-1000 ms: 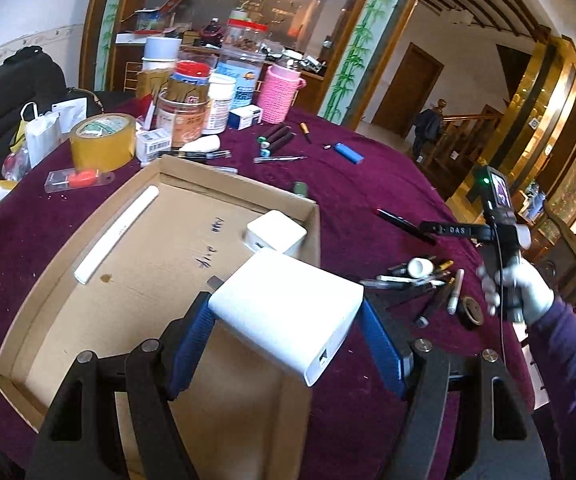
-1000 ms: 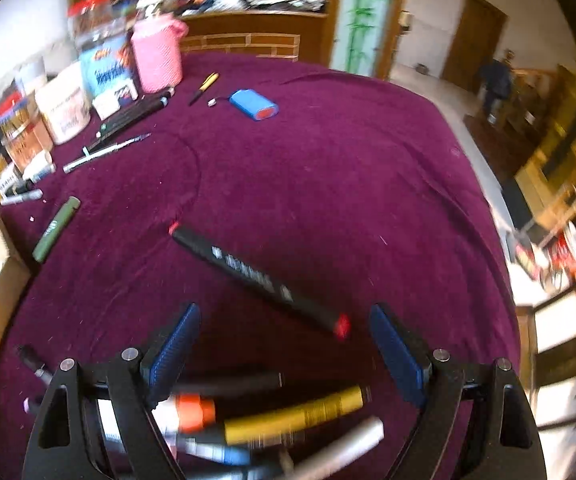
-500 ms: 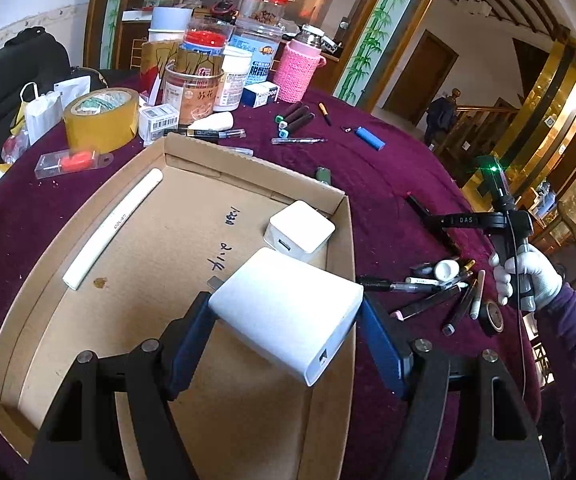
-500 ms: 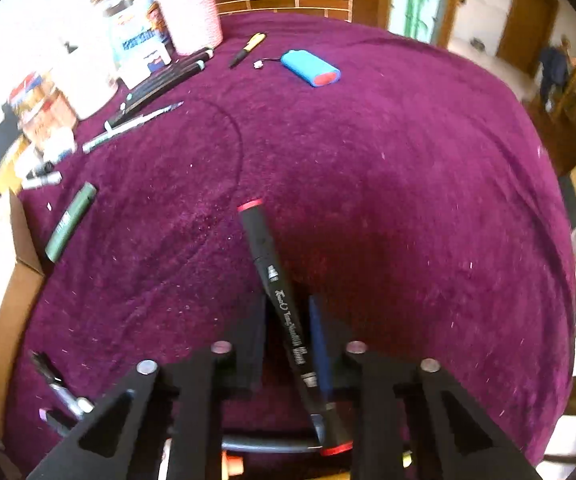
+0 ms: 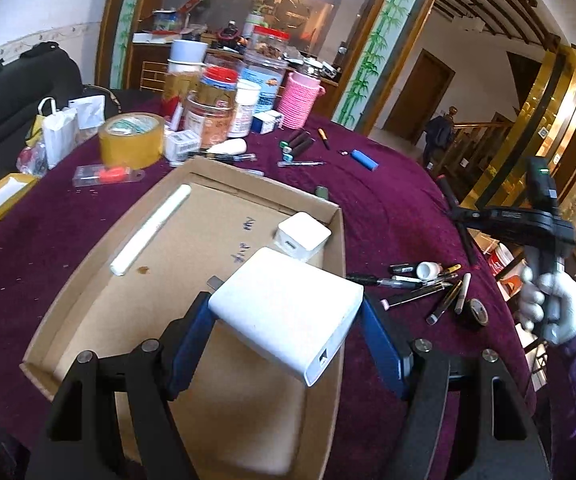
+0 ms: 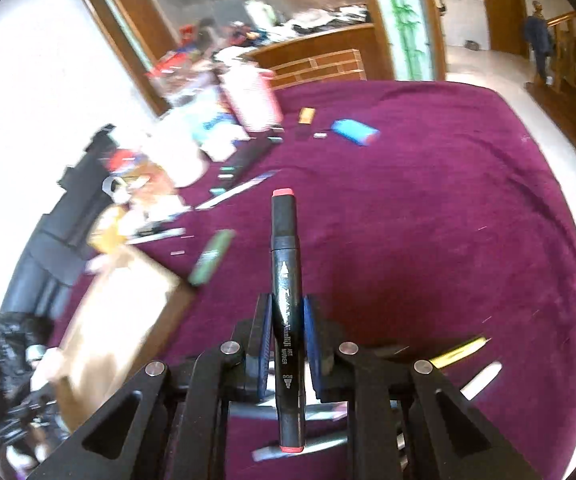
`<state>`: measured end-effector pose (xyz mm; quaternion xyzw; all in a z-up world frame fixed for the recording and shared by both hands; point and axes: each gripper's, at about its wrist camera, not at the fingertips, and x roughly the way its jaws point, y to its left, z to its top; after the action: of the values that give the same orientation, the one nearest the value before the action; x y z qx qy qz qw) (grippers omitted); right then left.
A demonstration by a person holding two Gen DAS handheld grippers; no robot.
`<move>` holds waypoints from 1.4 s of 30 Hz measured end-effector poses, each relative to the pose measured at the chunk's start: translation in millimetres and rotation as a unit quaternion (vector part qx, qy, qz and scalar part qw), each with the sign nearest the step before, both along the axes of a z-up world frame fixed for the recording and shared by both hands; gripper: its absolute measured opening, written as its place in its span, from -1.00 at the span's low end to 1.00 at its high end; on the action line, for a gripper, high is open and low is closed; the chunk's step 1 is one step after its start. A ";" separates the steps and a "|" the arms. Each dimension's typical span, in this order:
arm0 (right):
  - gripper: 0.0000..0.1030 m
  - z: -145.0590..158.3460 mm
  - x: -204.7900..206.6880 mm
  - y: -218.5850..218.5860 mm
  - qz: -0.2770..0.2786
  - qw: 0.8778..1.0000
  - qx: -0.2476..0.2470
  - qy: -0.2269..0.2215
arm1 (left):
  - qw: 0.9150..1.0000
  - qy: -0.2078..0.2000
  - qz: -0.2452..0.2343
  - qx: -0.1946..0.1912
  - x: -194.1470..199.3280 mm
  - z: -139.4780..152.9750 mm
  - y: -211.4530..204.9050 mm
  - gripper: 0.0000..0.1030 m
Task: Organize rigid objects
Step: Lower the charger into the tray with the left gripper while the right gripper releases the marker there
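My left gripper (image 5: 286, 322) is shut on a white power bank (image 5: 288, 312) and holds it above the right side of an open cardboard box (image 5: 88, 264). The box holds a small white charger cube (image 5: 304, 236) and a white stick (image 5: 152, 234). My right gripper (image 6: 286, 320) is shut on a black art marker (image 6: 286, 264) with red ends, lifted above the purple tablecloth (image 6: 428, 220). In the left wrist view the right gripper's body (image 5: 528, 220) is raised at the right, held by a gloved hand.
A heap of pens and markers (image 5: 424, 280) lies right of the box. Jars, a pink cup (image 5: 300, 100), a tape roll (image 5: 132, 140), a blue battery pack (image 5: 364, 159) and a green marker (image 6: 212, 256) sit at the table's far side. The box corner (image 6: 120, 312) is left of my right gripper.
My right gripper closed on the black marker and lifted it off the cloth, swinging left. My left gripper kept the power bank and shifted a little over the box.
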<state>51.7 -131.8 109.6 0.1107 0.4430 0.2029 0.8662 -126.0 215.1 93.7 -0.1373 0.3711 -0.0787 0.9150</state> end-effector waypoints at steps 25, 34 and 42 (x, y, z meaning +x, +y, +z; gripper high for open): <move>-0.65 -74.3 9.3 217.6 0.048 0.990 0.074 0.111 | 0.995 0.090 0.006 0.046 154.0 -52.4 55.9 0.41; -0.38 -72.7 27.8 221.6 0.043 0.994 0.055 0.085 | 0.996 0.089 0.016 -0.003 156.3 -58.3 67.7 0.51; 0.01 -48.9 8.9 217.1 0.051 0.997 0.048 0.037 | 0.993 0.095 0.057 -0.036 139.6 -55.9 82.1 0.52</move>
<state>60.7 85.4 60.7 0.1365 0.4697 0.2638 0.8314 13.6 297.2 37.8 -0.1984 0.4447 -0.0263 0.8731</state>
